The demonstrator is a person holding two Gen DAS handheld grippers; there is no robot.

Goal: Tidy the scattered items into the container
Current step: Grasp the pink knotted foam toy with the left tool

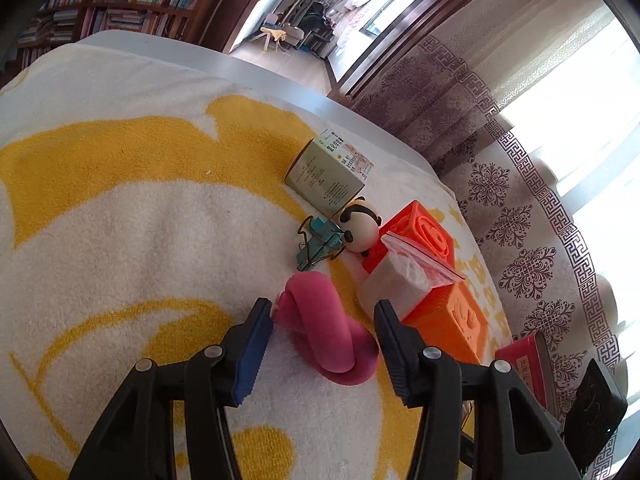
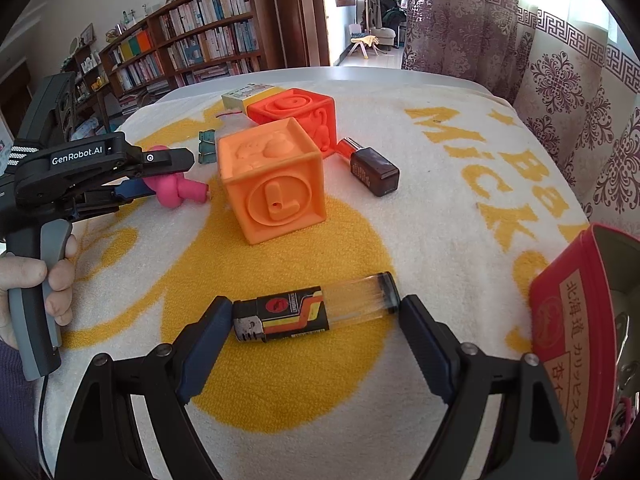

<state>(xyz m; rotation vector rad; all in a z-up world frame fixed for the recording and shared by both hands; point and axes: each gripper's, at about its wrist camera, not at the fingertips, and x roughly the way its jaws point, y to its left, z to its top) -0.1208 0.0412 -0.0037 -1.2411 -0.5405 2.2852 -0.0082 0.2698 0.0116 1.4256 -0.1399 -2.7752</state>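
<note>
While my right gripper (image 2: 316, 312) hangs over the counter's (image 2: 360, 74) near edge, its jaws stand wide apart around a lighter (image 2: 316, 312) lying flat between them; I can't tell whether the pads actually touch its ends. At the near right corner sits the red tin container (image 2: 572, 328), its lid off. My left gripper (image 1: 324, 320) has its jaws half-closed around a pink knotted toy (image 1: 328, 324) on the towel (image 1: 120, 208); the left pad touches the knot's end, the right pad stands just clear. Farther in, toward the middle, an orange cube (image 2: 272, 184) rests with a small brown bottle (image 2: 370, 168) lying beside it. Behind the orange cube are a red cube (image 2: 296, 114), a plastic bag (image 1: 404, 276), a teal binder clip (image 1: 320, 244) and a panda figure (image 1: 360, 226). Nearest the far edge lies a small green box (image 1: 326, 174).
</note>
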